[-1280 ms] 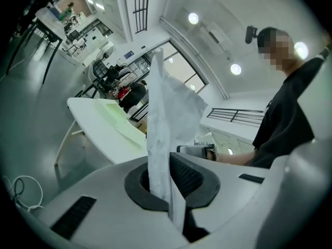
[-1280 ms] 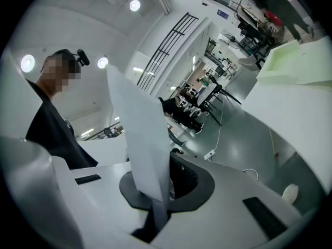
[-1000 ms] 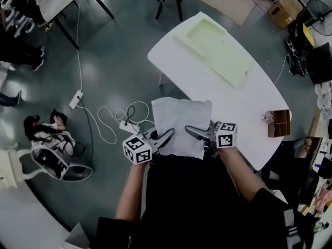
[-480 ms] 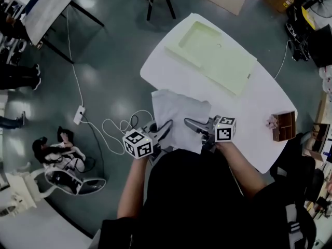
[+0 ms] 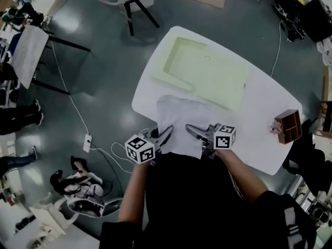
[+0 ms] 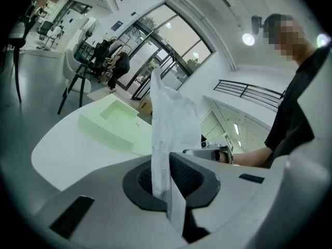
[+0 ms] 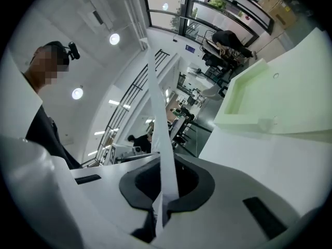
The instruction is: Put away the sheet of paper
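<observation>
- Two grips carry the sheet of paper (image 5: pixel 181 119): the left gripper (image 5: pixel 167 134) and the right gripper (image 5: pixel 191 130) each have their fingers clenched on its near edge. The sheet spreads away from them above the near rim of the tabletop (image 5: pixel 259 100), with its far edge reaching toward the pale green tray (image 5: pixel 207 71)
- Each hold is only a thin pinch at the edge, so a quick swing could, I judge, slide the paper out of one pair of fingers and leave it dangling from the other
- Pulling the hands apart would likely tear or crease the already rumpled sheet
- Lowered too soon, the loose far edge may catch the tray's raised rim and fold under instead of lying inside
- Letting go short of the tray risks the sheet slipping off the tabletop to the floor (image 5: pixel 104 87)
</observation>
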Tool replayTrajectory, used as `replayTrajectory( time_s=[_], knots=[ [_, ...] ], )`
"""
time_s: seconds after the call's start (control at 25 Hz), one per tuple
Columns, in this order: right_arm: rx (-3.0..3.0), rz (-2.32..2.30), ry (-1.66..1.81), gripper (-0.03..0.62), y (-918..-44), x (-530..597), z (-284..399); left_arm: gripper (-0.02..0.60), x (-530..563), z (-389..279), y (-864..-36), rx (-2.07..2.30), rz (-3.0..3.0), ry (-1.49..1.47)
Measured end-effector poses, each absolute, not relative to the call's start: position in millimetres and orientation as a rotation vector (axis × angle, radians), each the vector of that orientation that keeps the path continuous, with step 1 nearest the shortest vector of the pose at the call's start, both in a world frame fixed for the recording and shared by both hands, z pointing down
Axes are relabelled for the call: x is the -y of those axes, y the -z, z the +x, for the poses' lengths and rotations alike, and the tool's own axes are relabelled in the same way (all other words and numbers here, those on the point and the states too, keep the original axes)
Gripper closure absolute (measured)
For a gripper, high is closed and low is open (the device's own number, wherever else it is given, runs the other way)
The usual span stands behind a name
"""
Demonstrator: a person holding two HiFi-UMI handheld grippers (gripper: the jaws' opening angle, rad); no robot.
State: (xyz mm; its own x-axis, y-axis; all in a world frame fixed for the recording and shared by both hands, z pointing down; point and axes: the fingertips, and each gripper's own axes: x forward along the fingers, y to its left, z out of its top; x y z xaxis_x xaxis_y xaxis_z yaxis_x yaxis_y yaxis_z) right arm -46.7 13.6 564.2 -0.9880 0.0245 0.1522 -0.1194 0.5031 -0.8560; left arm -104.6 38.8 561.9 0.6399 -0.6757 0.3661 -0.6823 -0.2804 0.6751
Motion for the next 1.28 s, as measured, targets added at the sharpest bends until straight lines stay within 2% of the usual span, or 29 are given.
replayTrajectory(
  time_s=[0.56, 0.8, 1.28],
  knots=[
    [2.504, 0.77, -1.651, 0.595, -592.7, 101.7, -2.1, 0.577, 91.0, -95.6, -602.6, 0.805, 2.031, -0.037],
    [2.456, 0.775, -1.495, 0.595, -593.9, 133.6, -10.1, 0.577, 132.7, -102.5, -612.6, 0.774, 2.118, -0.159],
    [2.396, 0.784, -1.645, 0.595, -637.9, 226.4, 27.0, 0.577, 192.4, -107.3, -626.9, 0.846, 2.03, -0.2]
  ],
)
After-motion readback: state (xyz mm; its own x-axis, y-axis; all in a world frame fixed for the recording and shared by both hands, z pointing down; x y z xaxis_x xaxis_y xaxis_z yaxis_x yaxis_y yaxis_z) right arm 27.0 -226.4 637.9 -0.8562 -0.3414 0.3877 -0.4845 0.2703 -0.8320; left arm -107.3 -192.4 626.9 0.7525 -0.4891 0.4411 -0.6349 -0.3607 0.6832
